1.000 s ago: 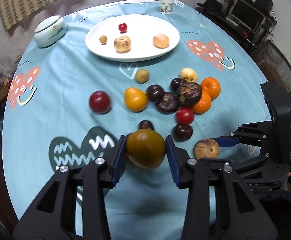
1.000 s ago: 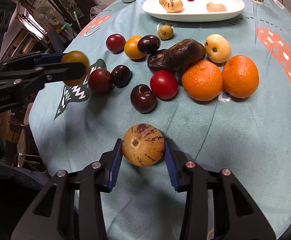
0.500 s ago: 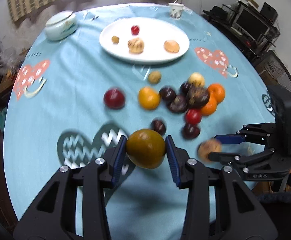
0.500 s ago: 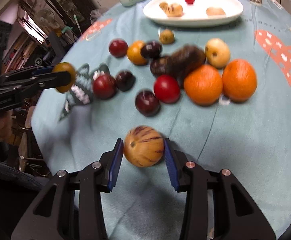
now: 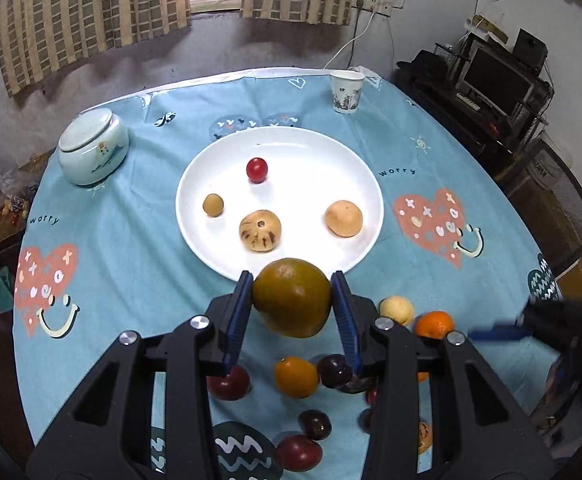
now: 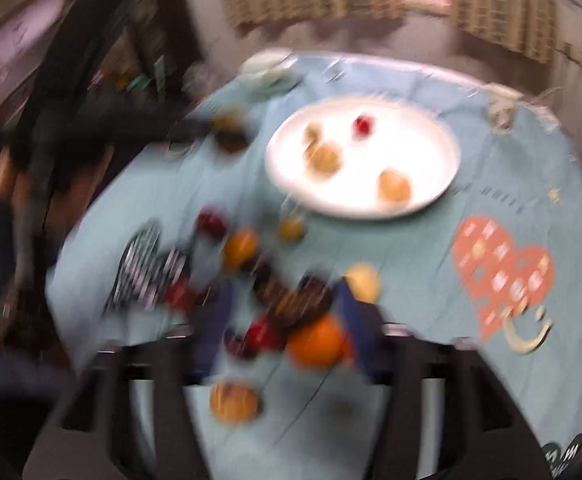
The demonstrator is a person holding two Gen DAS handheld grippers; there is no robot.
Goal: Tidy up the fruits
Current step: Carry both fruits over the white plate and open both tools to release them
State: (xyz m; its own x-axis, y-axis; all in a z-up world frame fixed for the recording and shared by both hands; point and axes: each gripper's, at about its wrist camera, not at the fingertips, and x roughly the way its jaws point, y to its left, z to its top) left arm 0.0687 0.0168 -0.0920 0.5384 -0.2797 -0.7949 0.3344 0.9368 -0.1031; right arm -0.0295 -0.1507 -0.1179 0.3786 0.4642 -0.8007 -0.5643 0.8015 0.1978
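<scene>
My left gripper (image 5: 291, 282) is shut on a round green-orange fruit (image 5: 291, 308), held in the air just before the near rim of the white plate (image 5: 299, 152). On the plate lie a red cherry tomato (image 5: 257, 169), a small tan fruit (image 5: 213, 205), a striped melon (image 5: 260, 231) and a pale orange fruit (image 5: 343, 218). The right wrist view is blurred. My right gripper (image 6: 285, 320) has its jaws opening, with nothing between them. The striped yellow fruit (image 6: 234, 402) lies on the cloth below the fingers. The fruit pile (image 6: 317, 340) shows beyond them.
Loose plums, oranges and a yellow fruit (image 5: 397, 309) lie on the blue tablecloth under my left gripper. A lidded ceramic jar (image 5: 93, 146) stands at the back left and a paper cup (image 5: 346, 91) at the far edge. Shelves with electronics stand to the right.
My left gripper carried the green-orange fruit up and forward to the plate's near rim. My right gripper let go of the striped fruit, which now rests on the cloth, and rose.
</scene>
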